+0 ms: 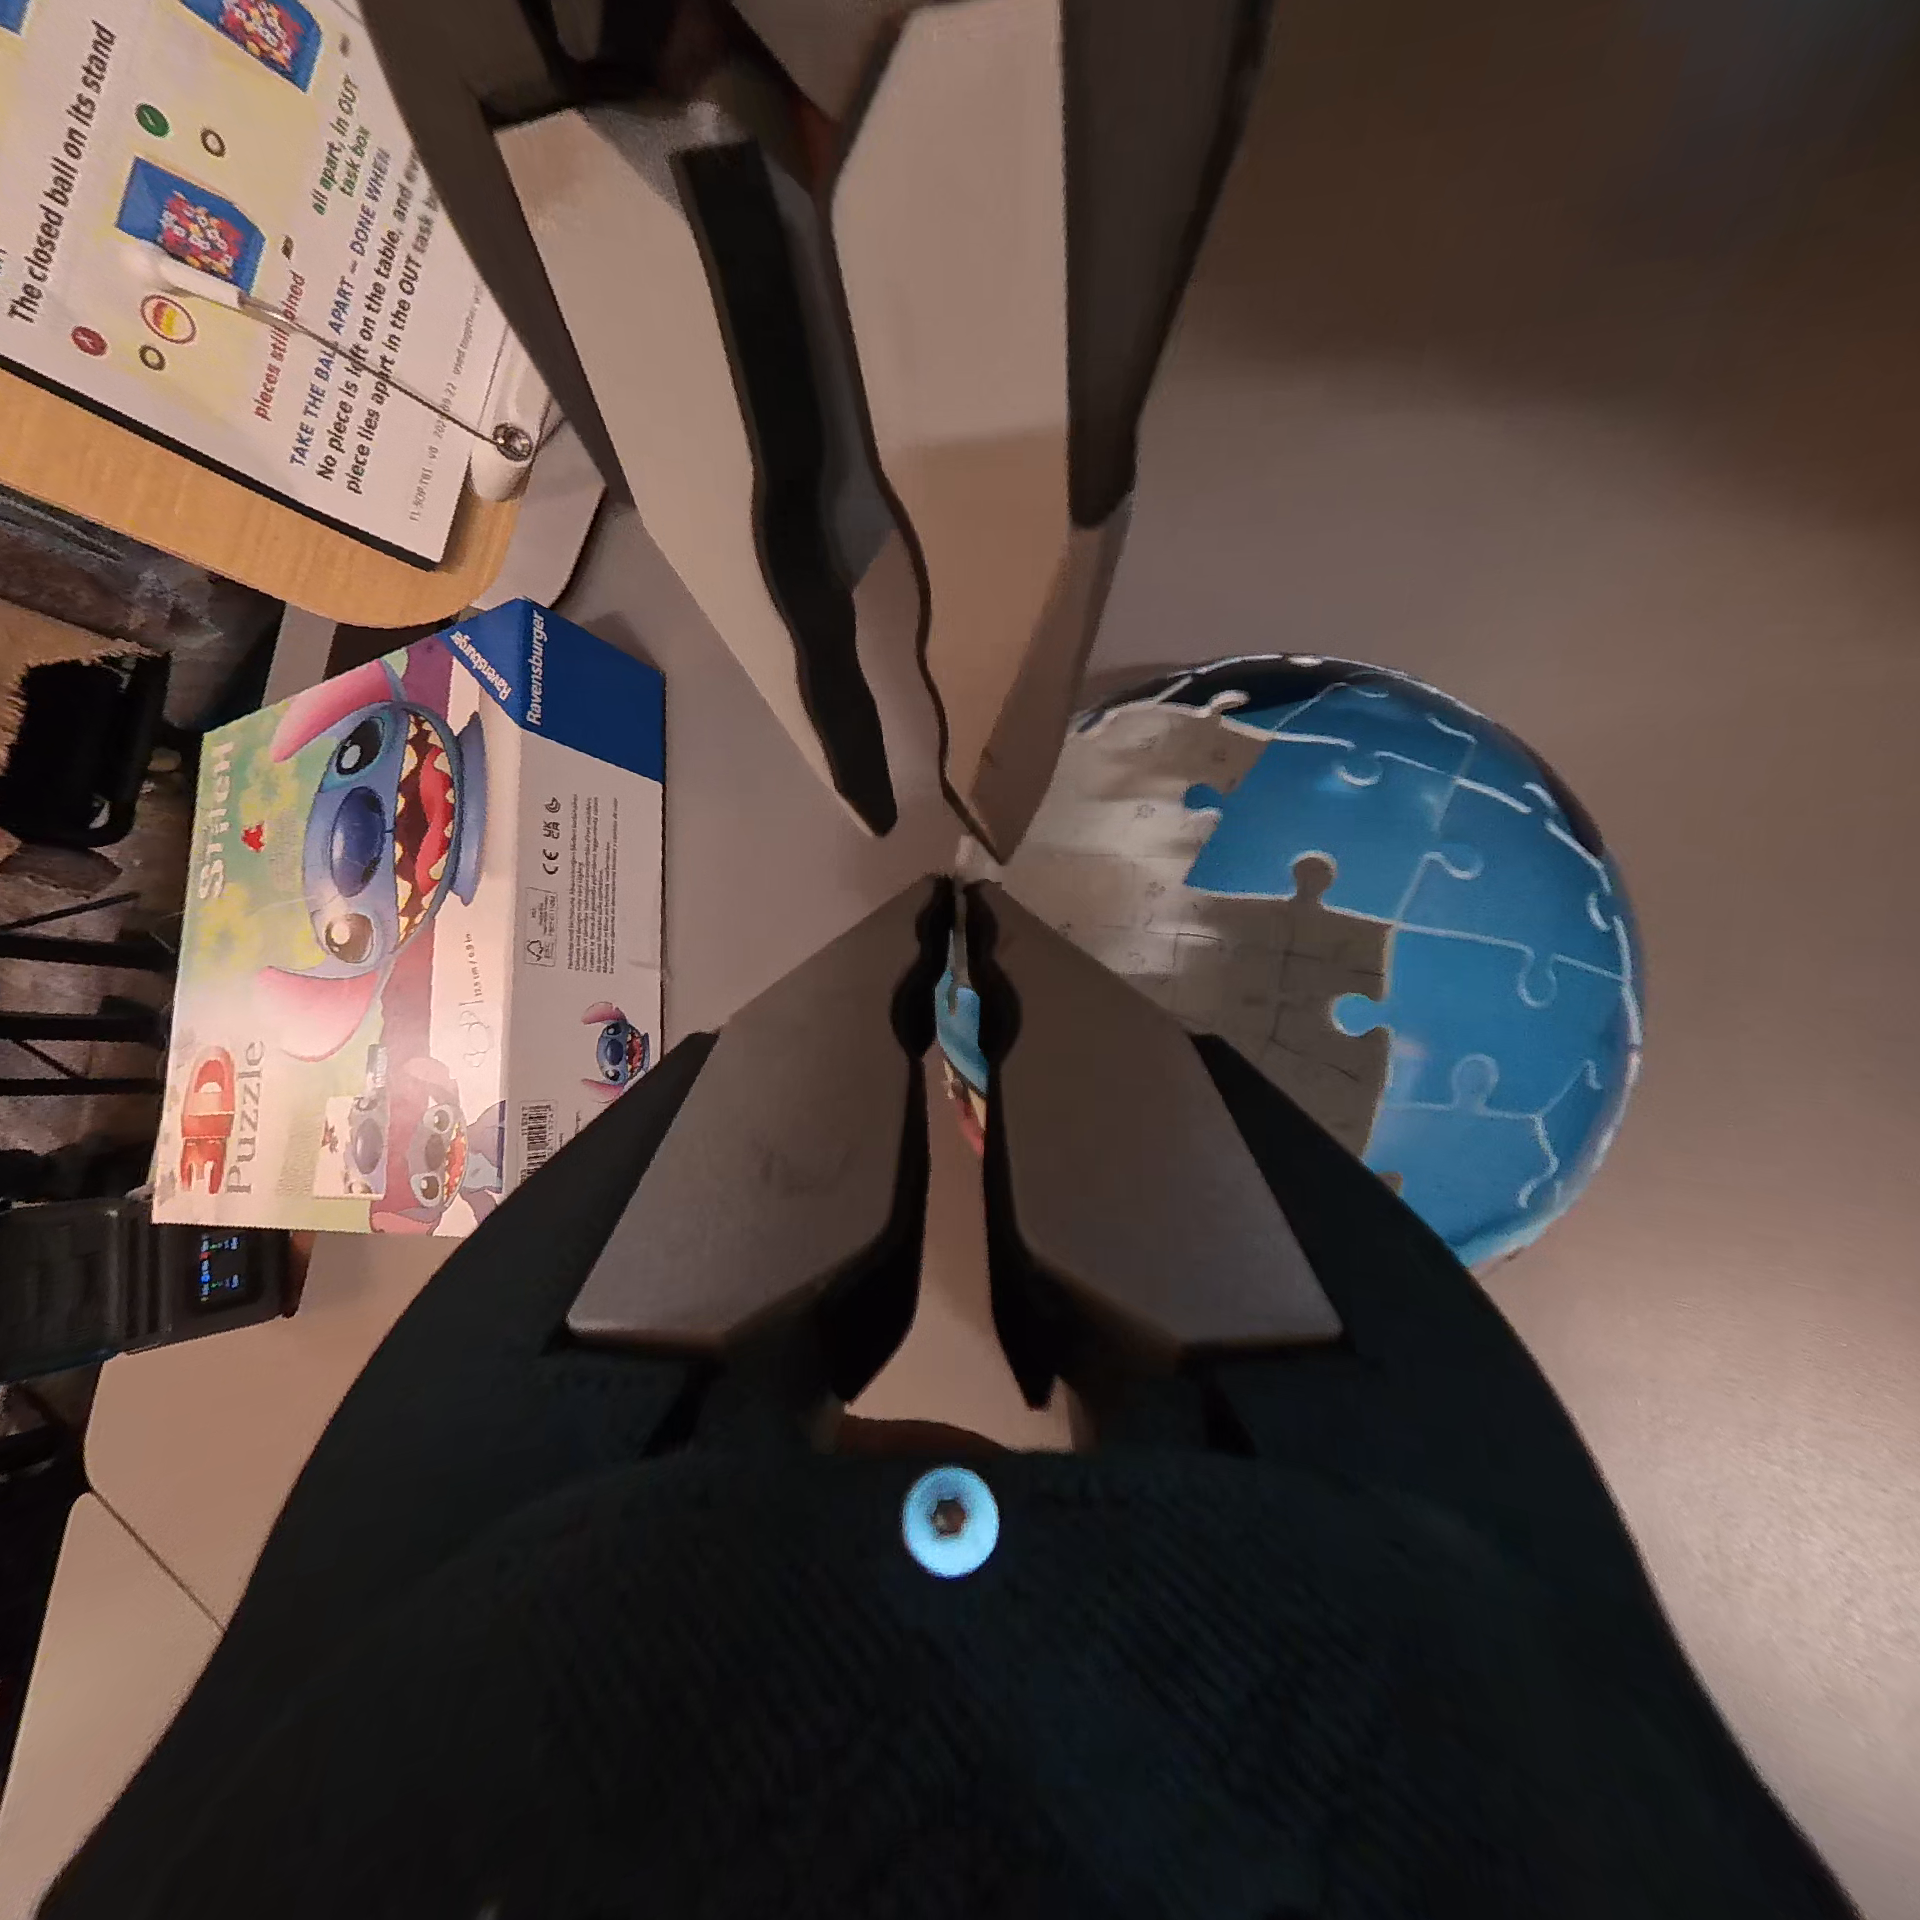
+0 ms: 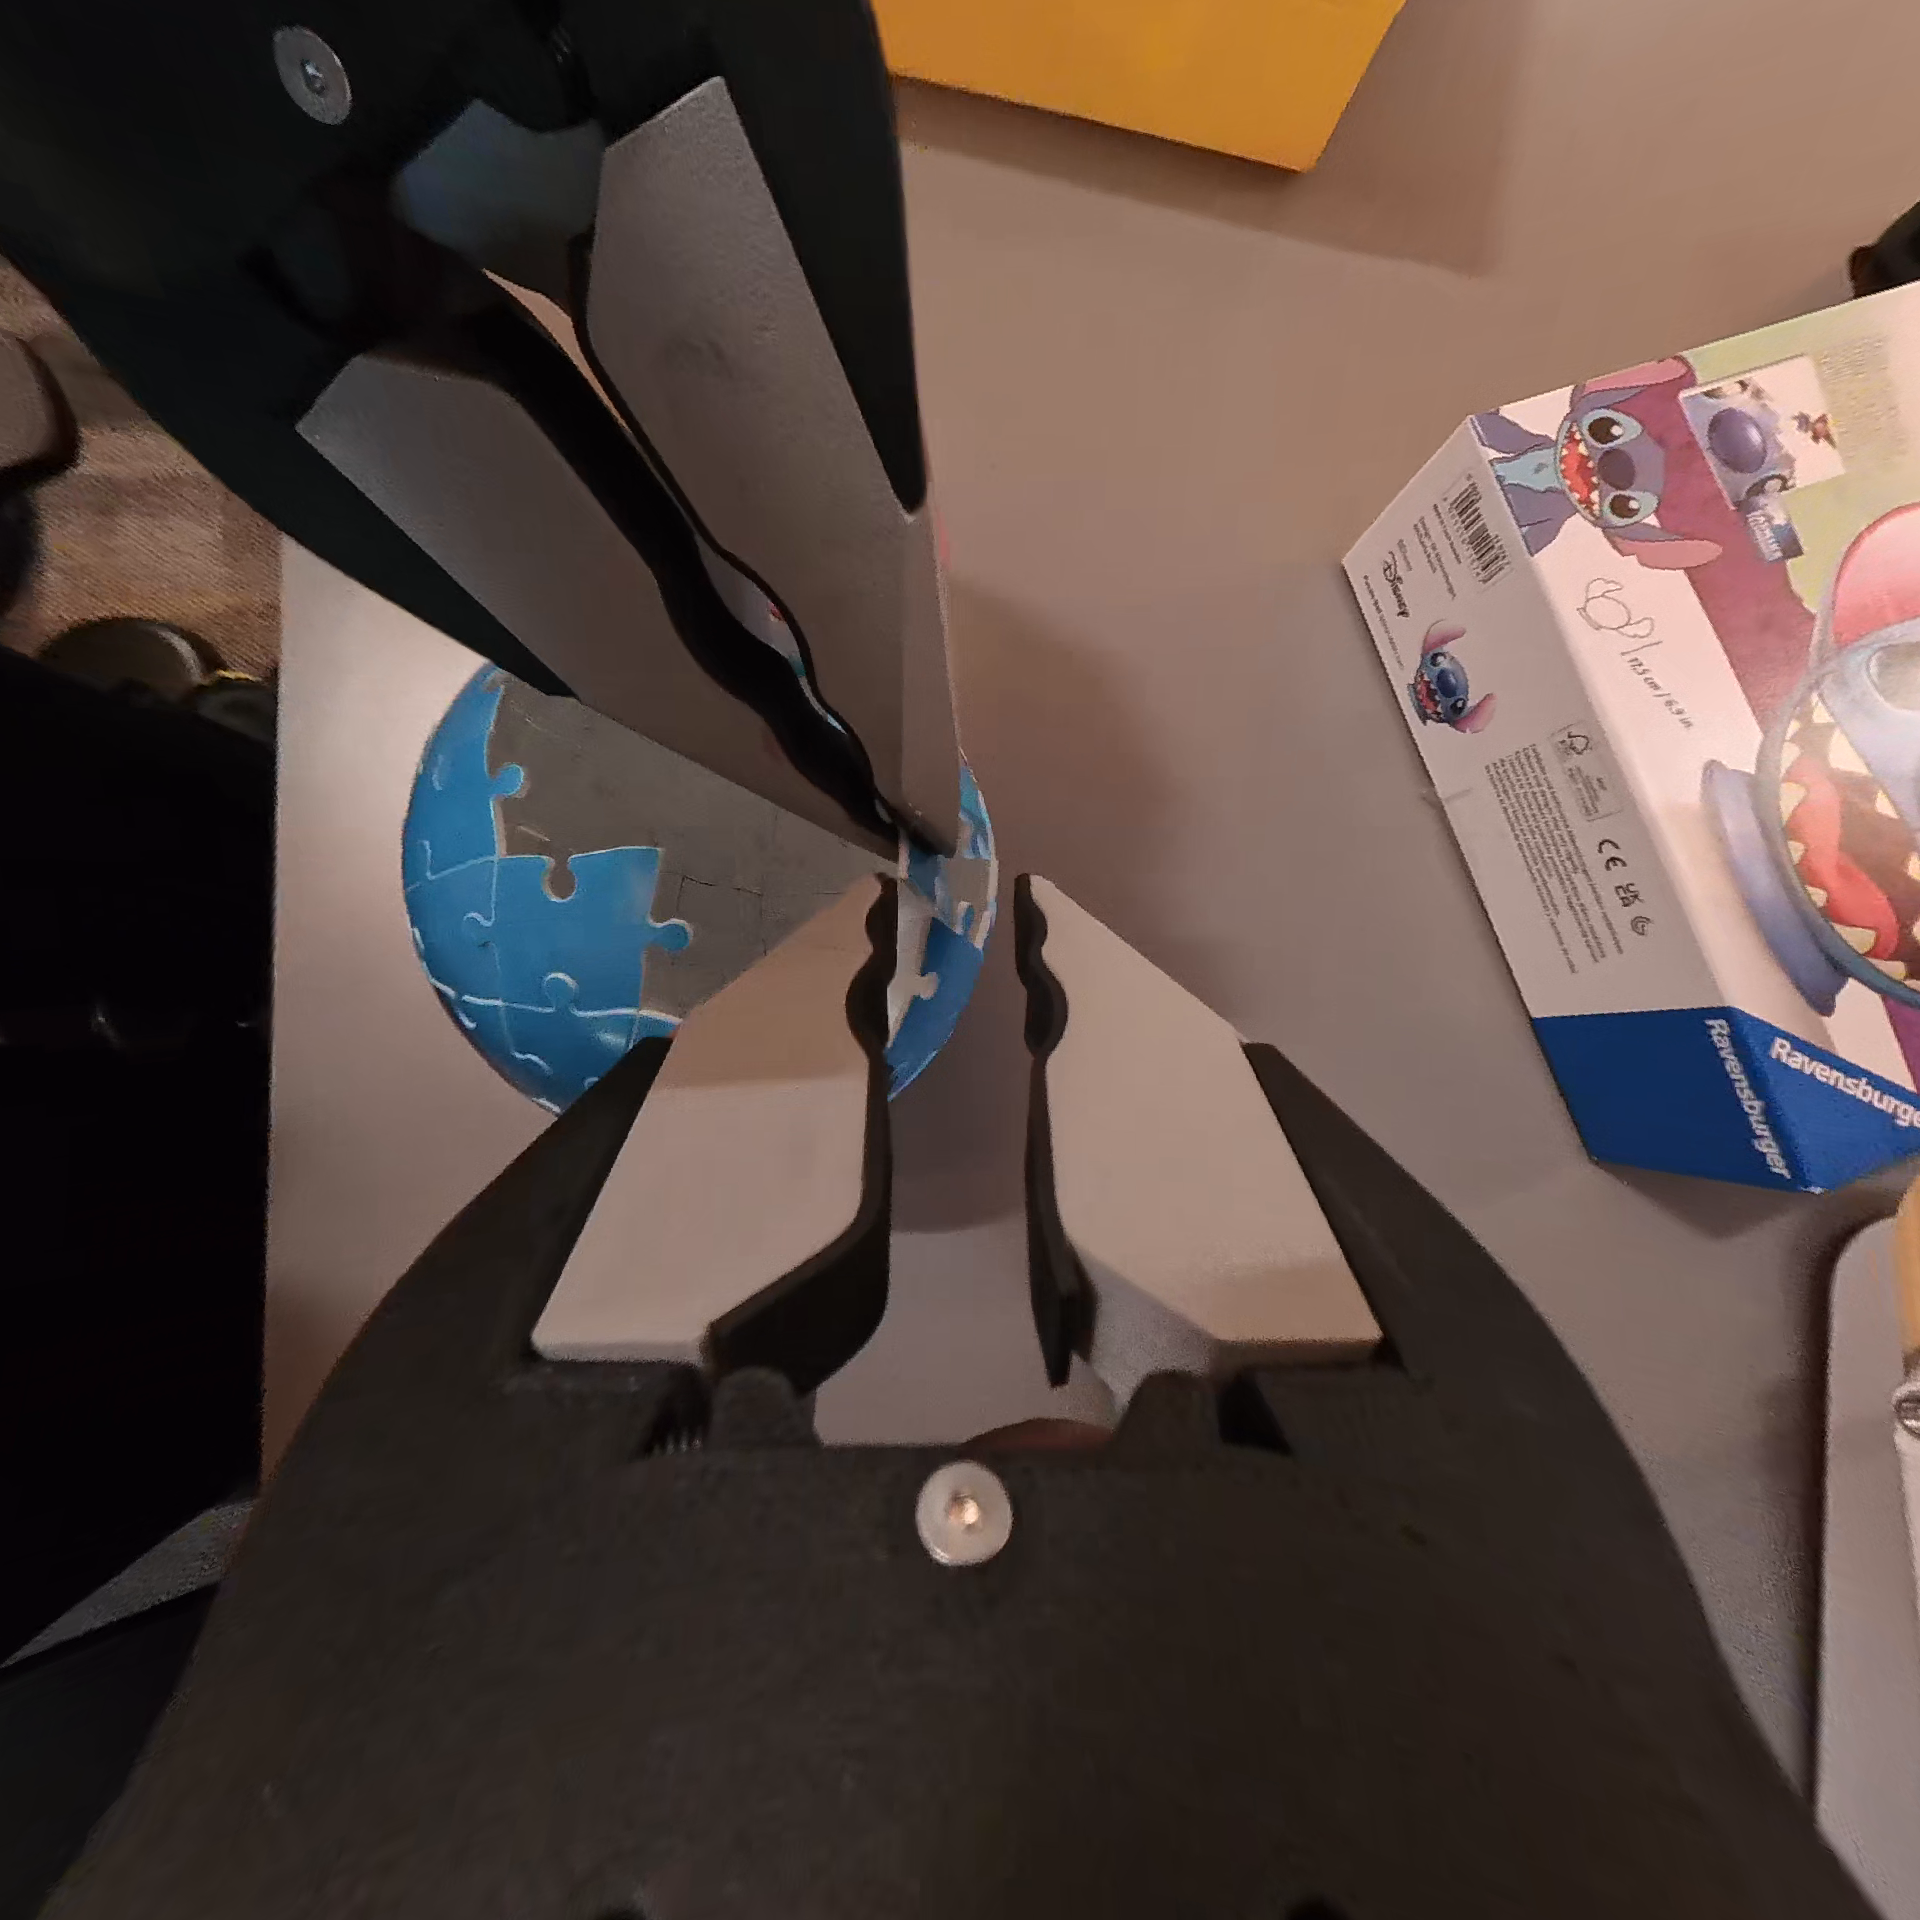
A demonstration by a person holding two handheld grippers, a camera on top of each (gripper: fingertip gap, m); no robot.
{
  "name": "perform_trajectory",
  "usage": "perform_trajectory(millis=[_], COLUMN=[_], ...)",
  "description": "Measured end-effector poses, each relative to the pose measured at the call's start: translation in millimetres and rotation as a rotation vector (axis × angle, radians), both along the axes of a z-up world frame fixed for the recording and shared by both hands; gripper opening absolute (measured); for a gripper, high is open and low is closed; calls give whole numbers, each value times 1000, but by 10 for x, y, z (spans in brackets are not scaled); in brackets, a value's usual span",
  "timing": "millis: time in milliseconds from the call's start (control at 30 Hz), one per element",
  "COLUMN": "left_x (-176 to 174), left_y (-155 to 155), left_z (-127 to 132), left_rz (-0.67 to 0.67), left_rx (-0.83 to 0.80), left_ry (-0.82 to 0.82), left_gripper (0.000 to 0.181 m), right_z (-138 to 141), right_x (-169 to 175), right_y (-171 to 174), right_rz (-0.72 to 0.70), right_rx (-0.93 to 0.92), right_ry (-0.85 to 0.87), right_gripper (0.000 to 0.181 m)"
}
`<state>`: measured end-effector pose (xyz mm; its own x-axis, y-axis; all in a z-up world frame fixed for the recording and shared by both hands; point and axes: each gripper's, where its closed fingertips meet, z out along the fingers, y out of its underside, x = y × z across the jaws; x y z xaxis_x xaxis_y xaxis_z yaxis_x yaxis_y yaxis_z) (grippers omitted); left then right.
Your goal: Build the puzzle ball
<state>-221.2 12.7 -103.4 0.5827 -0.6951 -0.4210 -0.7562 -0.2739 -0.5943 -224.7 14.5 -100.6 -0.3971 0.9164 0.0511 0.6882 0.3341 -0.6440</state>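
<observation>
Pale beige tabletop [image 1: 1558, 416] fills both views, with a half-built blue plastic puzzle ball [image 1: 1455, 935] resting on it, its grey inner shell showing where pieces are missing. From the left wrist view the ball sits at three o'clock of the left gripper [image 1: 954, 914], whose jaws are pinched nearly together on a small blue-and-white puzzle piece [image 1: 961, 1013]. The right gripper [image 1: 920, 831] comes in from twelve o'clock, tips almost meeting the left's.

Only the right wrist view shows the right gripper [image 2: 951, 883] with its jaws parted a little and nothing between them, the ball at nine o'clock behind its fingers. A yellow box [image 2: 1122, 73] lies at twelve.

The colourful cardboard puzzle box [image 1: 416, 935] appears in both views; the clipboard with a printed sheet [image 1: 208, 260] shows fully only from the left, at eleven o'clock.
</observation>
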Motion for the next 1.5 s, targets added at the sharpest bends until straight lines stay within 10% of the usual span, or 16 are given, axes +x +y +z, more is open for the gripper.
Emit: perform_trajectory(millis=[633,1000,1500], left_x=[-73,-309,-226], left_y=[-9,-178,-203], left_z=[17,419,211], left_rz=[-12,111,161], left_rx=[-20,76,-25], left_ry=[65,-110,-283], left_gripper=[1,14,38], right_z=[37,78,0], right_x=[-76,-77,-62], right_y=[-77,-97,-61], right_rz=[71,51,22], right_rx=[161,220,488], right_ry=[95,134,121], right_gripper=[0,0,0])
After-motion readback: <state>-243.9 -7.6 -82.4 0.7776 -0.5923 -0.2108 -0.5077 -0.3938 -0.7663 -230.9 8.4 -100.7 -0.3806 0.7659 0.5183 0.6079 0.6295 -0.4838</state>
